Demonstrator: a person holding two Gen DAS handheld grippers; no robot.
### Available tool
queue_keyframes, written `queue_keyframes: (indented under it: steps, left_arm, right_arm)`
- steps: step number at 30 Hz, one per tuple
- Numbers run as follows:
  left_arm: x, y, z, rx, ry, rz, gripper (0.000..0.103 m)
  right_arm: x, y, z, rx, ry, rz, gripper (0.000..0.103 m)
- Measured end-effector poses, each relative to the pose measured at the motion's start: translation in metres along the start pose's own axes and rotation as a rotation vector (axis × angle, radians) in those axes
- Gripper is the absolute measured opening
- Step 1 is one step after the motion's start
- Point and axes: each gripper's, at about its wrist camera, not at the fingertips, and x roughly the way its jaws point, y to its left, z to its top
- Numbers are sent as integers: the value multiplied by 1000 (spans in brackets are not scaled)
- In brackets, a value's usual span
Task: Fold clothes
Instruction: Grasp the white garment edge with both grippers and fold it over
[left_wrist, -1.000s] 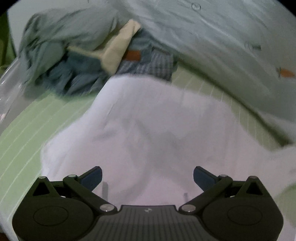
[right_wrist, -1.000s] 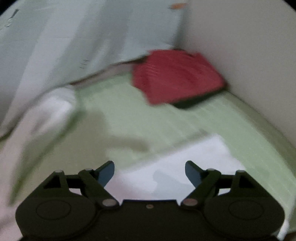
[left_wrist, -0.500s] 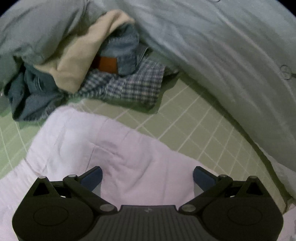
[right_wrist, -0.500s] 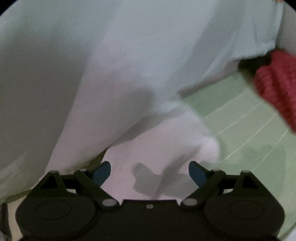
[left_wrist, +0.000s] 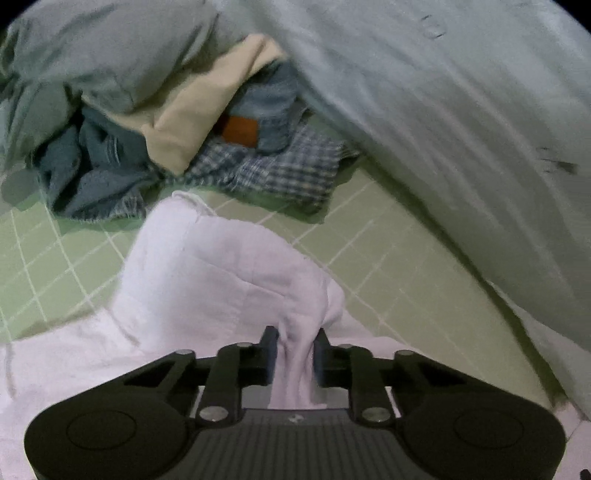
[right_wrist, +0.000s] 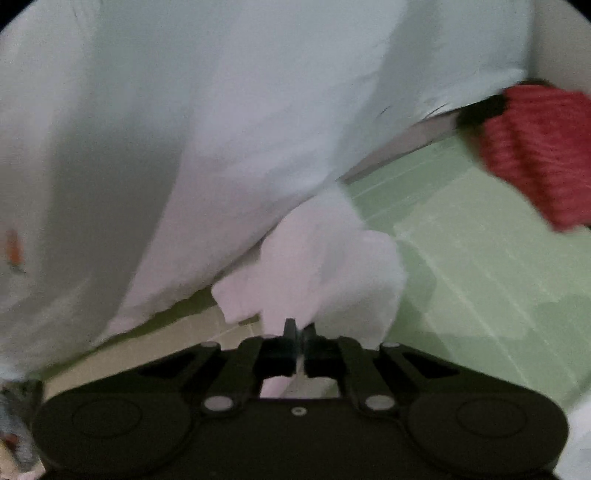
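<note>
— Grip check: left gripper (left_wrist: 292, 345) pinched on a bunched ridge of the white garment (left_wrist: 221, 273), right gripper (right_wrist: 299, 334) clamped on its thin edge, over the green gridded mat (left_wrist: 369, 236).

— Best lifted evenly, kept taut, clear of the jeans pile (left_wrist: 110, 158) and red knit (right_wrist: 535, 147).

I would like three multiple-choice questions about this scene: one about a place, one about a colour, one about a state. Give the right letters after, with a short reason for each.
1. Where does the checked cloth lie?
A. under the pile of jeans
B. inside the left gripper
C. on the red knit

2. What colour is the knit item in the right wrist view?
A. blue
B. red
C. yellow

3. How is the left gripper?
A. wide open
B. shut on nothing
C. shut on the white garment

Answers:
1 A, the jeans rest on it.
2 B, it is plainly red.
3 C, white fabric is bunched between its fingers.
</note>
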Motion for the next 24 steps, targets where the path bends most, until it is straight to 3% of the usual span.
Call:
queue_keyframes:
  steps: [4,8,12,16,19,21,24]
  left_arm:
    - [-48,19,-28,10,-8,-46,13]
    - [-80,47,-74,0,46,-38,9]
    - [-77,81,-116,-98,165,22,8]
    - [-80,99,-121,-173,198,-15,8]
    - [-92,90,-111,-122,154,-31,12]
    - [-101,83,-102,-101,116,-47,14]
    - [-114,74,-87,-89,69,-74,24]
  right_arm:
    - [-77,-30,-32,0,-44,-9,3]
    - [-124,-67,-82,-26,15,-78,3]
    - [-126,-105,-132,66,180,-161,3]
    - [-129,-114,-136,117,230,-169,4]
    - [-134,-95,-122,32,177,-188,14]
    - [-138,-81,-113,-39,121,-204,33]
    - [-145,-64,-100,-135,35,-208,48]
